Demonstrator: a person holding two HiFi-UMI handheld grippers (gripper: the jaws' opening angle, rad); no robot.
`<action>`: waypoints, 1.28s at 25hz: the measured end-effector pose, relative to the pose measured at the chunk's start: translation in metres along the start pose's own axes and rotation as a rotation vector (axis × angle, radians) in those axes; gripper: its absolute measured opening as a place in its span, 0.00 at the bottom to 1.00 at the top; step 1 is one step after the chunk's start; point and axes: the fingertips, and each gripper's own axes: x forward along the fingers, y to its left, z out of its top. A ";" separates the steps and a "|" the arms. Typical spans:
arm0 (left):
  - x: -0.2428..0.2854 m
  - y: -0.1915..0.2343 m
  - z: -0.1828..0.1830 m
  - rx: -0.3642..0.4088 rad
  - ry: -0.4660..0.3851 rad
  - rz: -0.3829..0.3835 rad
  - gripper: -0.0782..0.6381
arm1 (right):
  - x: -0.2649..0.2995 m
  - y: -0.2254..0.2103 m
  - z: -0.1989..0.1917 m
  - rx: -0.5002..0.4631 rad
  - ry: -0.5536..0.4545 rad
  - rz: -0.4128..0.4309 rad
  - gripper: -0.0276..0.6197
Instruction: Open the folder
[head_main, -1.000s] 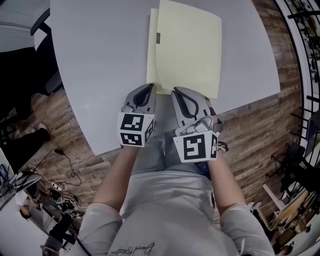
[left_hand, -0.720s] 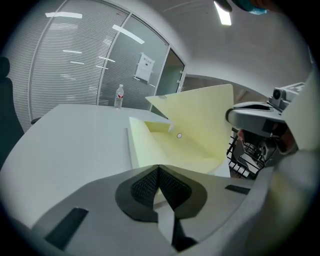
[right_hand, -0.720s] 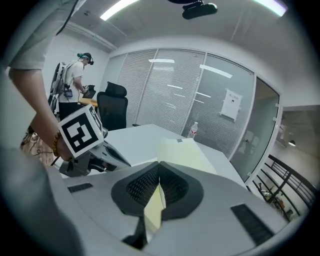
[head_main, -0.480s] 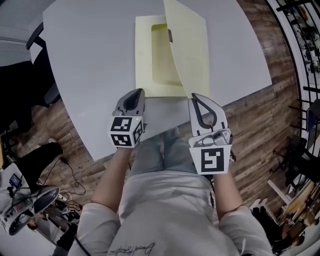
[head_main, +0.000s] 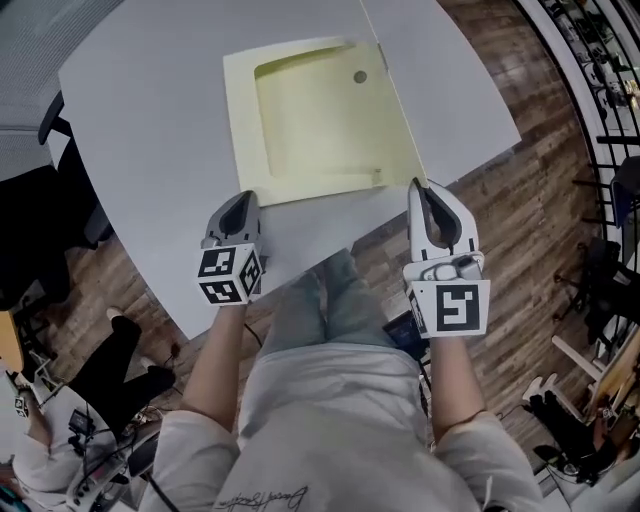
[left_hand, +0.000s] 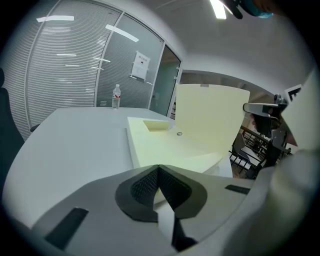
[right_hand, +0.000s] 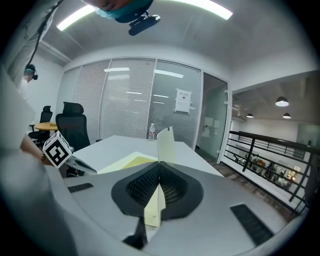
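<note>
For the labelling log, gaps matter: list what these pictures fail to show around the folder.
- Left gripper view: the raised cover, its outer face turned away.
- Head view: the cover stands edge-on, so neither face shows.
- Left gripper view: print on the wall notice and the label of the bottle, too small.
- Head view: underside of the folder, against the table.

The place is an office meeting room. A large pale grey table (head_main: 150, 150) fills it, walled by glass partitions with slatted blinds (left_hand: 65, 65) and a glass door bearing a paper notice (left_hand: 141, 66). A black high-backed office chair (right_hand: 75, 125) stands near the table, and a water bottle (left_hand: 116, 96) stands at its far end. Strip lights (right_hand: 210, 9) run across the ceiling. The floor is wood plank (head_main: 500, 220), with cables (head_main: 110, 460) trailing on it, and beyond a black railing (right_hand: 270, 155) hang pendant lamps (right_hand: 282, 102).
</note>
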 end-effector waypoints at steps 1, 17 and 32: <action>0.000 0.001 0.001 0.002 0.001 0.004 0.12 | -0.002 -0.009 -0.005 0.011 0.008 -0.010 0.08; 0.001 0.016 0.004 0.004 0.006 0.068 0.12 | 0.025 -0.111 -0.062 0.242 0.088 -0.155 0.08; -0.001 0.020 0.005 0.000 -0.004 0.081 0.12 | 0.055 -0.189 -0.141 0.505 0.224 -0.218 0.13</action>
